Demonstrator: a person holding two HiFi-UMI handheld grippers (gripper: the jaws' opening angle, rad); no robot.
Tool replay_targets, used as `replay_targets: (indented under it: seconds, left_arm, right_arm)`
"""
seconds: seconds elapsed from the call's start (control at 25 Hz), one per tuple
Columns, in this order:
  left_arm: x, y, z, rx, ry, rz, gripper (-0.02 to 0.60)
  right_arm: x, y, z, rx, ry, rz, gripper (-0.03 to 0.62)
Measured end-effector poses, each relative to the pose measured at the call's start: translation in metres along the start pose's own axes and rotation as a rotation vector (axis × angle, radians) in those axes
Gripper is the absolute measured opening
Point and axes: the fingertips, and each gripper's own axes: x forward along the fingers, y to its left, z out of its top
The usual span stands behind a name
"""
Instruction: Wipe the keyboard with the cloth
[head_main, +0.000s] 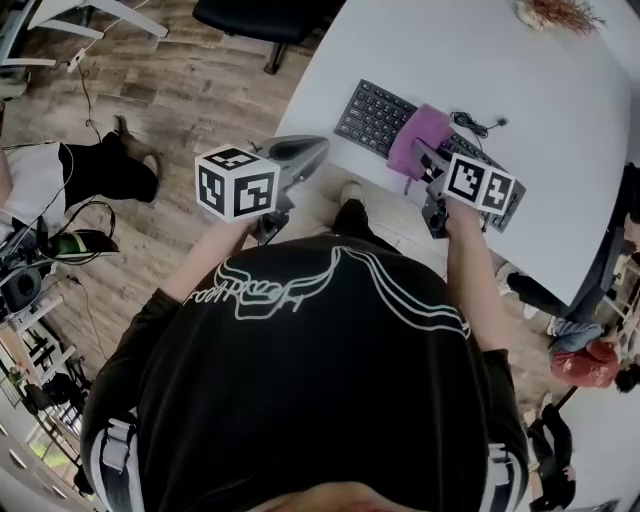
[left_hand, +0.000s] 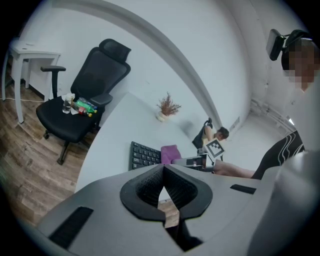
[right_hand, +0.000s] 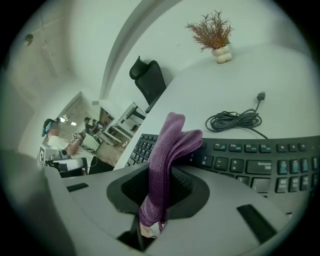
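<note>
Left claw (left_hand: 162, 172) clenched on nothing, parked off the table (head_main: 450, 60) edge over the floor. Looks idle, kept out of the way. Black keyboard (head_main: 372, 115) sits near the table's front edge. Right claw (right_hand: 159, 197) pinches the purple cloth (right_hand: 167, 150) by one end, so the free fold lies over the mid-board keys, ready to wipe.

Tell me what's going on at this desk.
A person is working with a claw in each hand. The right claw is shut on a purple cloth, whose free end lies over the black keyboard on the white table. The left claw is shut and empty, held by the table's edge, clear of the keyboard.
</note>
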Motion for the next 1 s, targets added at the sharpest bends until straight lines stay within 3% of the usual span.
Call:
replay_targets:
  seconds: [0.44,1.0]
  left_arm:
    - [0.034,-0.031,-0.003,0.040,0.047,-0.065,0.008]
    - [0.035,-0.021,0.003,0.035,0.052,-0.082,0.008]
  right_arm:
    - [-0.055,-0.052,-0.016,0.044,-0.033,-0.086,0.061]
    - [-0.059,-0.057,-0.015,0.045,-0.033,-0.127,0.061]
